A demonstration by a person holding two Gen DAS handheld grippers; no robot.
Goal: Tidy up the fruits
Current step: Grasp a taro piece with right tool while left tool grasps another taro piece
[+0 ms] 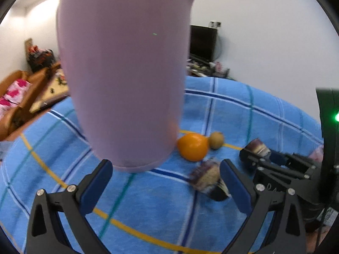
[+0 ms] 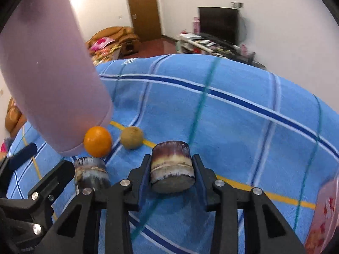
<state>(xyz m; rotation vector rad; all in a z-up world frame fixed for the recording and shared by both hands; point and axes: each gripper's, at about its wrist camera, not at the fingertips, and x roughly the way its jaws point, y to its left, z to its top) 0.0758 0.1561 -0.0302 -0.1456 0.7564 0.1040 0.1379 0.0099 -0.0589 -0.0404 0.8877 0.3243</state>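
A blue plaid cloth (image 1: 148, 201) (image 2: 243, 122) covers the table. My right gripper (image 2: 172, 169) (image 1: 254, 154) is shut on a short purple sugarcane piece (image 2: 172, 167) (image 1: 257, 148), its pads pressed to both sides. A second sugarcane piece (image 1: 208, 177) (image 2: 91, 173) lies just inside the right finger of my left gripper (image 1: 166, 165) (image 2: 42, 160), which stands open with nothing gripped. Beyond them an orange (image 1: 192, 147) (image 2: 97, 141) and a brown kiwi-like fruit (image 1: 216, 140) (image 2: 131, 137) rest side by side. A wide lilac fabric sleeve (image 1: 127, 74) (image 2: 48, 74) hangs down beside the orange and hides the cloth behind it.
A pink printed bag (image 2: 324, 211) sits at the right edge of the cloth. Off the table are a brown sofa (image 1: 25, 97) (image 2: 114, 33), a dark screen (image 1: 203, 42) (image 2: 220, 24) over a cluttered low stand, and a wooden door (image 2: 144, 10).
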